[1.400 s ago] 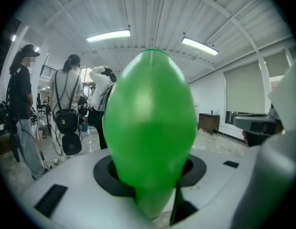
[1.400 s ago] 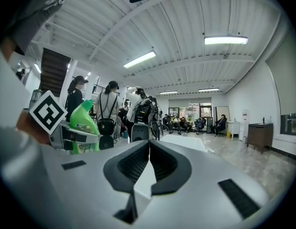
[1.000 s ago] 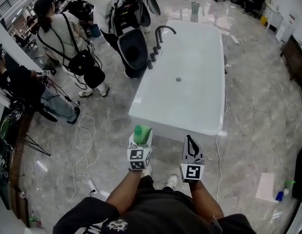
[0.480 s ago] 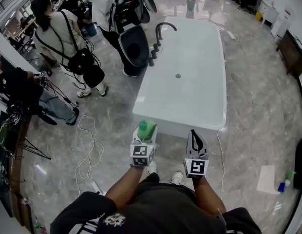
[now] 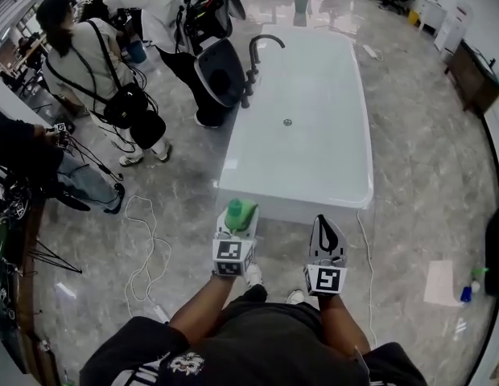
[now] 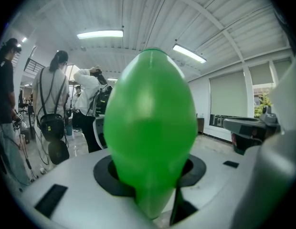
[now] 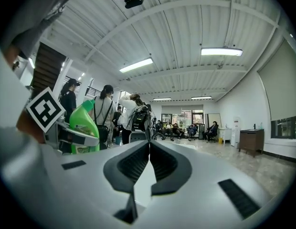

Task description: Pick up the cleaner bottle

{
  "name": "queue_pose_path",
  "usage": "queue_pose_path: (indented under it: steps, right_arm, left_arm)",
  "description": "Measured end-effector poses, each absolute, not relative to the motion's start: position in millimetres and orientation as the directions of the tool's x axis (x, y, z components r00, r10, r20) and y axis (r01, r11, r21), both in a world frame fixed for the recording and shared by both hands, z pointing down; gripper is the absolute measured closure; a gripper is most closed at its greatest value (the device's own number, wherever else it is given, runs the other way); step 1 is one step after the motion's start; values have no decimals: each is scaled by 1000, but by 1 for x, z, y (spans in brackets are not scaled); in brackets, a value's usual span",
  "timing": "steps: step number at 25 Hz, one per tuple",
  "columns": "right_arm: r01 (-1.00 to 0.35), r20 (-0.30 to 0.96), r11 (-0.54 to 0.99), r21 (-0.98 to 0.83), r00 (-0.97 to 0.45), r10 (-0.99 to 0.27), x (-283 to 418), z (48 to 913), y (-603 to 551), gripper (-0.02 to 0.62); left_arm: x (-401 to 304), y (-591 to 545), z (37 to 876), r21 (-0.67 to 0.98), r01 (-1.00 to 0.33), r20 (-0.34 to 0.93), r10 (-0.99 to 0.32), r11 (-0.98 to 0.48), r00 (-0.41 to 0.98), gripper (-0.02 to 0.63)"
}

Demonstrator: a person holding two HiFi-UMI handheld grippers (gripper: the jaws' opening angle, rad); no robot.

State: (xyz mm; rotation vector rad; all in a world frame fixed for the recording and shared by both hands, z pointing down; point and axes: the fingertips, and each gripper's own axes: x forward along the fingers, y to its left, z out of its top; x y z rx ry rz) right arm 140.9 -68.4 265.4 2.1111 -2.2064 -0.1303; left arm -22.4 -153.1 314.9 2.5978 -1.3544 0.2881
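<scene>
Left gripper (image 5: 234, 232) jaws clamped on the green bottle (image 6: 150, 128), which is held off the floor just short of the tub's (image 5: 302, 147) near end. Right gripper (image 7: 149, 147) jaws together, nothing between them, alongside the left. People (image 5: 80, 63) stand left of the tub.

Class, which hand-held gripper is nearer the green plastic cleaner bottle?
Left. The left hand-held gripper clamps the green plastic cleaner bottle between its jaws; the right hand-held gripper, shut and empty, is off to the bottle's right.
</scene>
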Motion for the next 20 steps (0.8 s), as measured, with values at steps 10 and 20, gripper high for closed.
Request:
queue_pose_path:
  steps: [10, 20]
  right_arm:
    - [-987, -12, 102, 126, -104, -995, 148, 253, -11, 578]
    - [-981, -38, 147, 124, -153, -988, 159, 238, 65, 578]
  left_arm:
    - [-15, -98, 310, 110, -874, 267, -833, -473, 484, 423]
    - [-5, -12, 294, 87, -885, 230, -855, -458, 465, 423]
